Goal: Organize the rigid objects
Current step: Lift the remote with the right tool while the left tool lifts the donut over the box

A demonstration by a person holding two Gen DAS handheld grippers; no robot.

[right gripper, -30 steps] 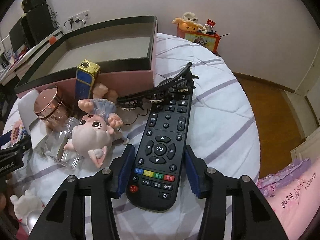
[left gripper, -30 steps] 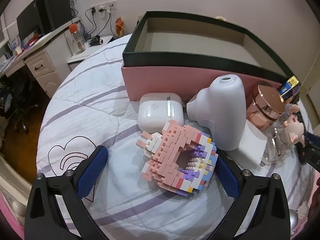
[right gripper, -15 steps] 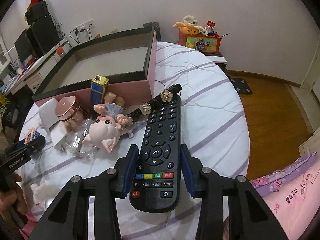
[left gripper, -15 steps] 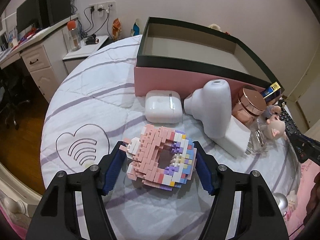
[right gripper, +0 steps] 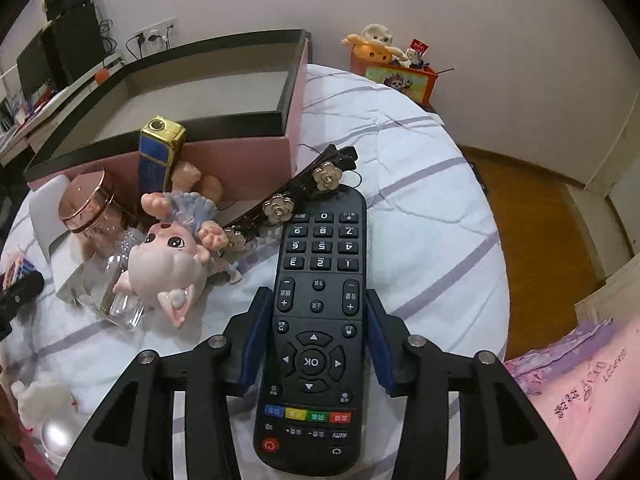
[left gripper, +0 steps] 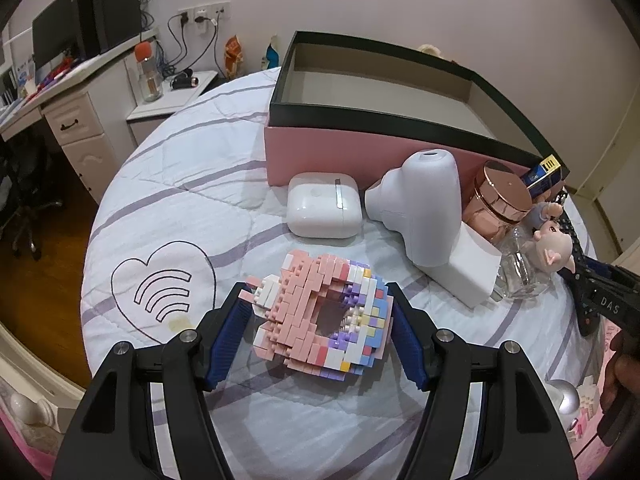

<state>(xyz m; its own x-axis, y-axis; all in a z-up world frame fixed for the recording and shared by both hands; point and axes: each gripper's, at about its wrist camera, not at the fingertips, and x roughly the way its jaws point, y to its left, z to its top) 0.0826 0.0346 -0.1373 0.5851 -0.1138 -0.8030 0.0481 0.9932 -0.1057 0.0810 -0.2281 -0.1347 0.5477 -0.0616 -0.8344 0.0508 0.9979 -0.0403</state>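
My left gripper (left gripper: 318, 316) is shut on a pink and pastel brick-built ring model (left gripper: 324, 314), held a little above the bed. My right gripper (right gripper: 318, 320) is shut on a black remote control (right gripper: 318, 320), lifted off the bed with its number keys pointing away. The open pink box with a black rim (left gripper: 384, 120) stands behind the clutter and looks empty; it also shows in the right wrist view (right gripper: 224, 120).
Before the box lie a white earbud case (left gripper: 322, 210), a white handheld device (left gripper: 424, 204), a rose-gold lidded jar (left gripper: 500, 200), a clear bottle (right gripper: 120, 280), a pig-like doll (right gripper: 172, 260), a blue and gold lighter (right gripper: 158, 156) and a flowered black hair clip (right gripper: 304, 196). The bed edge curves at left and right.
The left gripper closed on the brick model and lifted it back from the box. The right gripper closed on the remote and raised it off the bed.
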